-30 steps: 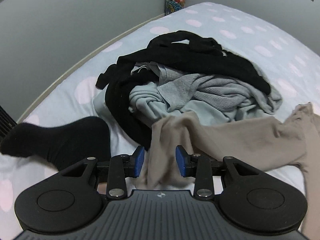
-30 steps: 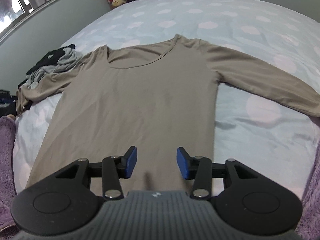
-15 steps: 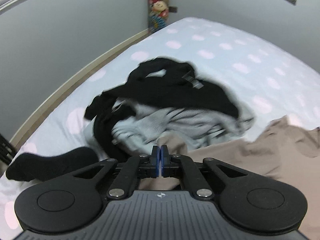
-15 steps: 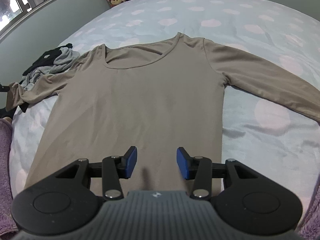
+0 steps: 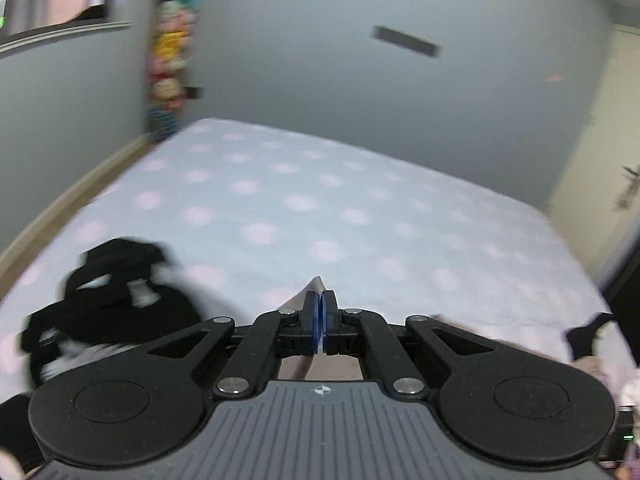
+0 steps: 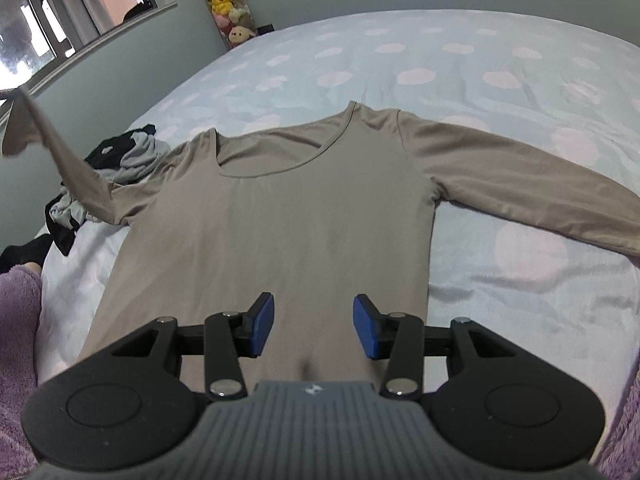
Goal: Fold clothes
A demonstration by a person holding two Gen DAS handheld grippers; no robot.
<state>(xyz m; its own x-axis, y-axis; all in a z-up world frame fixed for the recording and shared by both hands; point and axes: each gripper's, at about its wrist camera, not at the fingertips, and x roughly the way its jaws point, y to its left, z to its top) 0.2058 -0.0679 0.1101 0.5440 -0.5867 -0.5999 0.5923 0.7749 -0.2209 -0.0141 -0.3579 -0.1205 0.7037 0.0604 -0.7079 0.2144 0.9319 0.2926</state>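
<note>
Left gripper [image 5: 320, 322]: jaws pressed together, sleeve cuff [image 5: 314, 285] pinched and raised.
Right gripper [image 6: 314, 326]: jaws spread above the taupe long-sleeved shirt [image 6: 280, 236].
Bed [image 6: 520, 300]: bare sheet right of the shirt's side edge.
Clothes pile [image 6: 120, 156]: beside the left shoulder.

Each gripper is built alike. On the left gripper [image 5: 319, 326] two black fingers [image 5: 308, 322] faced with blue pads are carried on black link bars. The bars are pinned with silver screws [image 5: 232, 385] behind the fingers. Two round black discs [image 5: 112, 400] are set to either side at the rear, and between them a grey ribbed plate [image 5: 322, 432] with a small white emblem is seen. The same parts are shown on the right gripper [image 6: 314, 330]. Fuzzy purple sleeves [image 6: 18, 344] are seen at its left and right.
</note>
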